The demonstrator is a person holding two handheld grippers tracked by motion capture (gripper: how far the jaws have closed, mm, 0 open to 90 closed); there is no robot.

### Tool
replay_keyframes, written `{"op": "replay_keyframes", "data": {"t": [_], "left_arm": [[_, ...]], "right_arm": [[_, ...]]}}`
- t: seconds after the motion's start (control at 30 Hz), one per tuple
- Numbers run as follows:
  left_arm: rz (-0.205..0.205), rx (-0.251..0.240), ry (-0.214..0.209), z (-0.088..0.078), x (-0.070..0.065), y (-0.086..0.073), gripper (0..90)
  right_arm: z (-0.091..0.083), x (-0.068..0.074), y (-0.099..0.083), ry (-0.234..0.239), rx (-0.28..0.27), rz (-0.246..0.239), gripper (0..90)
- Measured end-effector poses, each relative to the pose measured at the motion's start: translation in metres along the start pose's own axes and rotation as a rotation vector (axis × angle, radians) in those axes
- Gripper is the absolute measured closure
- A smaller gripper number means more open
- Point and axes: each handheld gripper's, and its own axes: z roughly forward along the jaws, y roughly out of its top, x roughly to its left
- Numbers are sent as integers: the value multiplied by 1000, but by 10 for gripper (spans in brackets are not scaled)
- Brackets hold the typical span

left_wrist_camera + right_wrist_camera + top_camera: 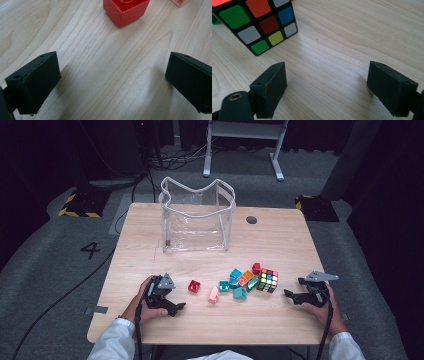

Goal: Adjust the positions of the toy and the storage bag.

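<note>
My left gripper [177, 307] rests low on the wooden table [280, 235] at the front left, open, with bare wood between its jaws [112, 80]. A red brick [194, 286] [125, 10] lies just ahead of it. At the front right my right gripper [291, 294] [327, 85] is open too, nothing between its jaws. A colourful puzzle cube [267, 280] [257, 22] sits ahead and to its left. Between the two lie a pink brick [213, 294], several teal bricks [235, 281], an orange brick [245, 277] and a small red brick [256, 268].
A clear plastic bag [196, 215] with a white rim stands open at the back middle of the table. A dark round hole [251, 220] is to its right. Cables trail over the grey floor, and a white stand's legs [242, 150] are behind the table.
</note>
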Motion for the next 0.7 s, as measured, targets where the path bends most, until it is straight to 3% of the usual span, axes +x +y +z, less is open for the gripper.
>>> {"op": "replay_keyframes", "data": {"t": [0.3, 0.37, 0.43, 0.47, 0.67, 0.7], "left_arm": [[5, -1, 9, -1, 1, -1, 3], [-12, 0, 0, -1, 2, -2, 3], [-14, -3, 18, -2, 3, -2, 3], [-36, -4, 34, -3, 5, -3, 4], [-71, -9, 78, -5, 13, -5, 6], [-89, -7, 67, -5, 15, -6, 6]], "right_arm": [[0, 0, 0, 2, 0, -1, 159], [0, 0, 0, 3, 1, -2, 159], [-1, -1, 0, 5, 3, -4, 161], [-2, -2, -1, 13, -8, 7, 187], [-12, -7, 5, -24, -33, 23, 231], [-15, -8, 8, -23, -52, 35, 237]]}}
